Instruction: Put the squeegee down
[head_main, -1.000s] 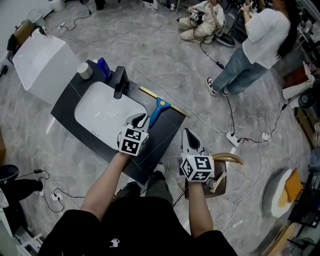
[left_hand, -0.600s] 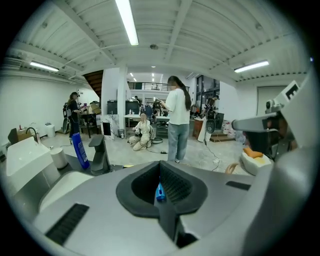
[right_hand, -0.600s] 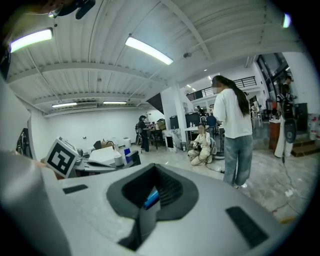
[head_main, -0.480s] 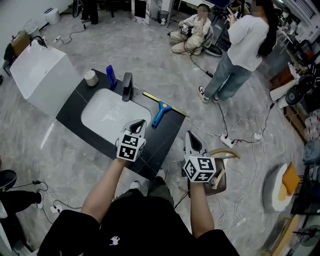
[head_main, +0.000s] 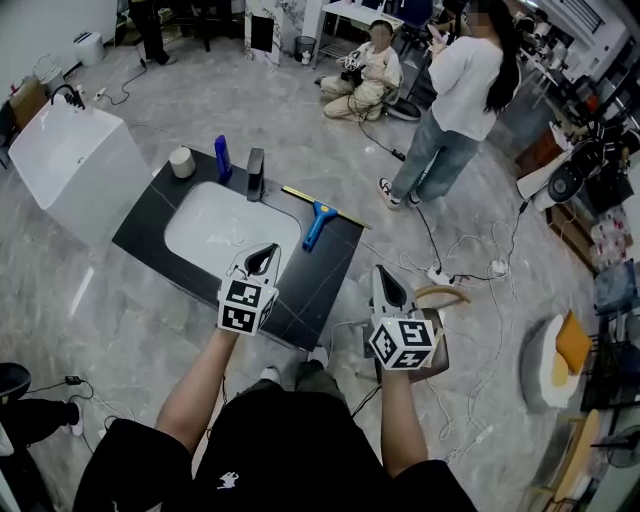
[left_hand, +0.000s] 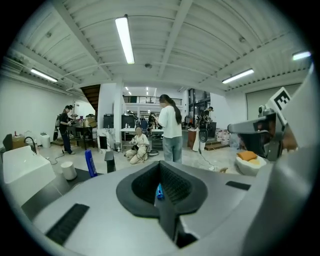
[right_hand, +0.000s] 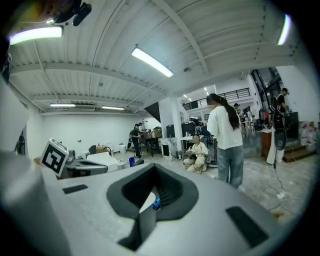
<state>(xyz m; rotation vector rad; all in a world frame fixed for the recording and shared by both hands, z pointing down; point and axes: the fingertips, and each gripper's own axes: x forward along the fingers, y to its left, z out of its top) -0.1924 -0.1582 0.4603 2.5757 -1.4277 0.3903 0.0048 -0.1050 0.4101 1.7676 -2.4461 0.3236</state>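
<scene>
The squeegee (head_main: 317, 222), with a blue handle and a yellow-edged blade, lies flat on the black counter (head_main: 330, 265) to the right of the white basin (head_main: 225, 228). No gripper touches it. My left gripper (head_main: 263, 258) hangs over the counter's near edge, well short of the squeegee, its jaws shut and empty. To the right of the counter, over the floor, my right gripper (head_main: 385, 284) comes to a closed point and is also empty. A sliver of the blue handle (left_hand: 159, 191) shows past the shut left gripper (left_hand: 160, 167) in its own view. The right gripper (right_hand: 155, 166) looks shut too.
A blue bottle (head_main: 224, 158), a black faucet (head_main: 256, 172) and a white cup (head_main: 182, 161) stand at the counter's back. A white sink unit (head_main: 70, 160) is at far left. A brown stool (head_main: 443, 303) and cables lie below my right gripper. A person stands (head_main: 455, 100), another sits (head_main: 365, 72).
Both grippers have risen and drawn back toward me, away from the squeegee, which stays on the counter. The left gripper's jaws look more closed than a second ago.
</scene>
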